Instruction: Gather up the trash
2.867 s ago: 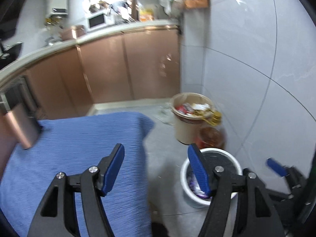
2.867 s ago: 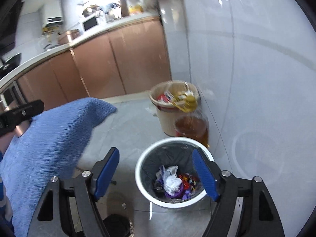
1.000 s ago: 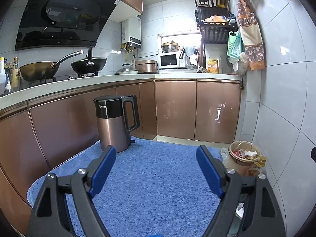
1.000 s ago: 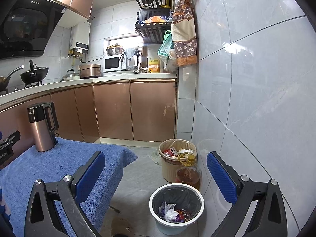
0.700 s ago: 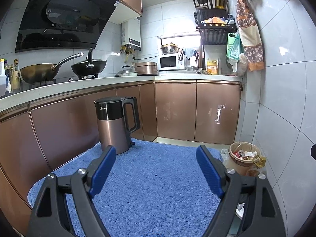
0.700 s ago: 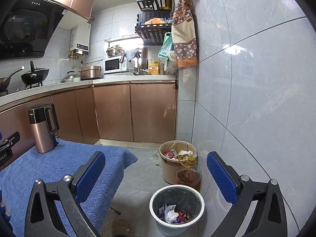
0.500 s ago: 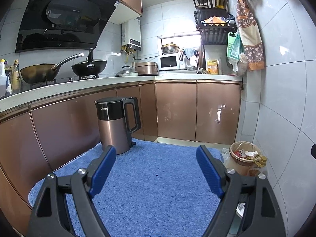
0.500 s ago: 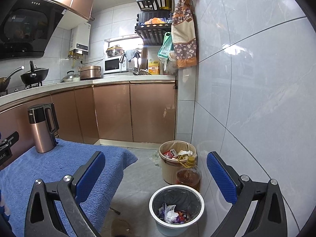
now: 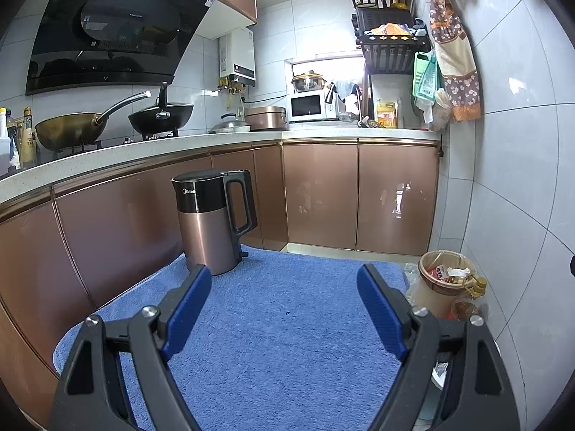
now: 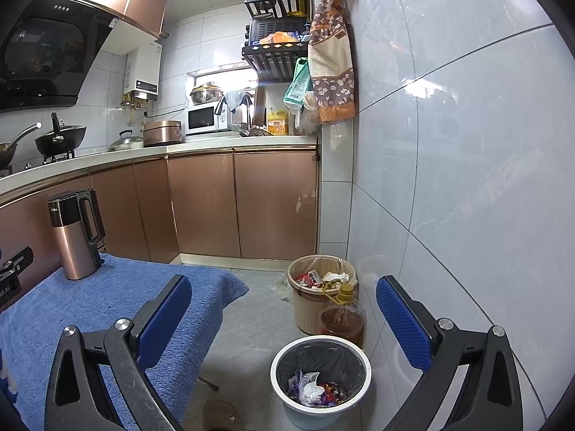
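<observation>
A kitchen is being shown from two wrist views, with the blue towel-covered table (image 9: 287, 341) filling the lower centre of the left frame and nothing but a copper kettle (image 9: 212, 222) being borne on it at centre left. No loose trash is being seen on the cloth. In the right view, the white bin (image 10: 320, 377) is being framed at bottom centre, its black liner already holding crumpled wrappers (image 10: 312, 389), while a fuller beige bin (image 10: 321, 291) and an oil bottle (image 10: 343, 316) are standing just behind it against the tiled wall. The left gripper (image 9: 284, 309) is being held with jaws spread wide and nothing between them, and the right gripper (image 10: 284, 319) is likewise gaping and unladen above the floor. The collecting is judged to be finished or nearly so; whether any scraps remain outside these frames cannot be told.
</observation>
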Tool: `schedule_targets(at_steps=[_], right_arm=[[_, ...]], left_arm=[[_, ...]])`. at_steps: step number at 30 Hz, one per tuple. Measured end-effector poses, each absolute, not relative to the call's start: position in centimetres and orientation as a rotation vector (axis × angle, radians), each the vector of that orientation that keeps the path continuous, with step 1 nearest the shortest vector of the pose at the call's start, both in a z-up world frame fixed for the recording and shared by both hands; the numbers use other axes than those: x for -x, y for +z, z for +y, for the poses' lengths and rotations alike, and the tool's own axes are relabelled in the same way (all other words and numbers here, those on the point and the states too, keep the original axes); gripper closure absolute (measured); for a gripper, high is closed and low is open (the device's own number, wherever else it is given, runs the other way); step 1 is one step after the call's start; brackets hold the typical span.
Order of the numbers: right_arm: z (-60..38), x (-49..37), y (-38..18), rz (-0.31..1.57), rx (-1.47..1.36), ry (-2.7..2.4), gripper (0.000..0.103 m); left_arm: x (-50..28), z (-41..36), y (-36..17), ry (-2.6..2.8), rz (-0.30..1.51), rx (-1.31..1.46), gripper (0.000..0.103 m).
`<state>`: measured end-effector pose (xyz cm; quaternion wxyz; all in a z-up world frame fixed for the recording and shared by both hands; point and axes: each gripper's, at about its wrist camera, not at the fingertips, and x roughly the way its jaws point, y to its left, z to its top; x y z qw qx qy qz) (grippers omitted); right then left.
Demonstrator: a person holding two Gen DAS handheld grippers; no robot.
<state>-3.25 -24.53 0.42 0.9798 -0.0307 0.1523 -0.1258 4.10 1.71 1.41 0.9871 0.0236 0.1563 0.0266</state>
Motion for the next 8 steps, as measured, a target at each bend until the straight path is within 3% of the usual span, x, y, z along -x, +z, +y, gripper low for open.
schedule_targets(at_steps=[8], right_arm=[[-24.56,3.26,0.40,0.306,0.062,-0.253,0.000]], left_arm=[[-4.01,1.73,1.49,0.043,0.305,-0.043,0.020]])
